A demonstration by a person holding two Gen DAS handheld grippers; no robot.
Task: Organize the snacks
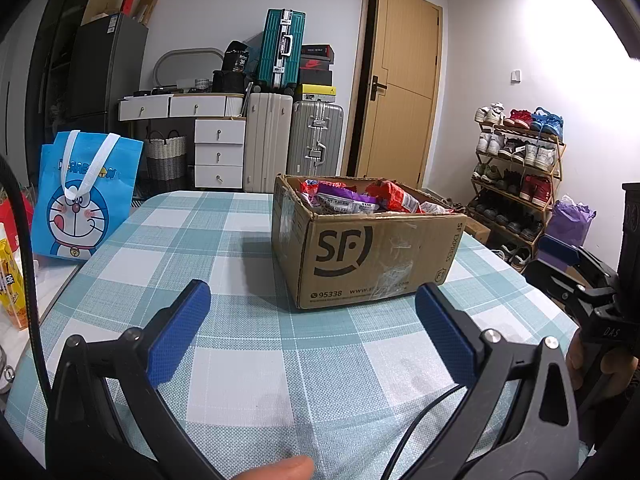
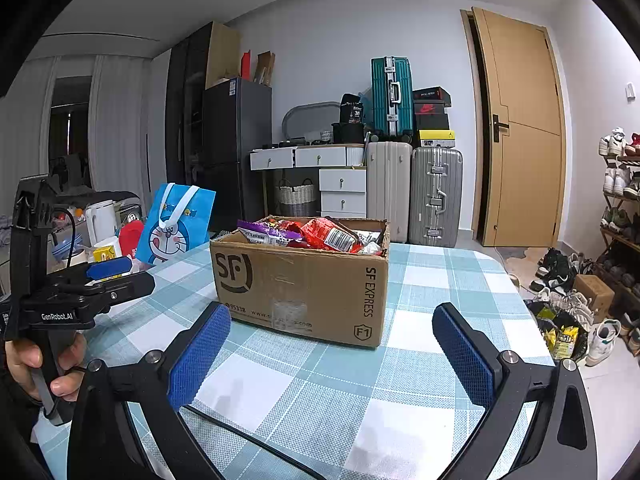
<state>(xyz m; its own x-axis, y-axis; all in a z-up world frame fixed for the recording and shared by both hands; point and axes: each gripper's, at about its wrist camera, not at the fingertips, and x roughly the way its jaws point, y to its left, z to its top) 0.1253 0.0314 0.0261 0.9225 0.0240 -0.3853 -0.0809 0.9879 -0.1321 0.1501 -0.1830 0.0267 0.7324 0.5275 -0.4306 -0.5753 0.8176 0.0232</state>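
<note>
A brown SF Express cardboard box point(image 1: 360, 256) stands open on the checked tablecloth point(image 1: 224, 352), filled with red and purple snack packets point(image 1: 360, 198). It also shows in the right wrist view point(image 2: 304, 284), with the snack packets point(image 2: 316, 234) on top. My left gripper point(image 1: 312, 308) is open and empty, just in front of the box. My right gripper point(image 2: 332, 332) is open and empty, also in front of the box. The right gripper appears at the right edge of the left wrist view point(image 1: 576, 264); the left gripper appears at the left of the right wrist view point(image 2: 108, 270).
A blue Doraemon bag point(image 1: 84, 196) stands at the table's far left, also in the right wrist view point(image 2: 176, 224). A yellow carton point(image 1: 10, 276), a kettle point(image 2: 100, 220) and cups sit beside the table. Suitcases point(image 2: 412, 188), drawers, a door and a shoe rack point(image 1: 516, 168) stand behind.
</note>
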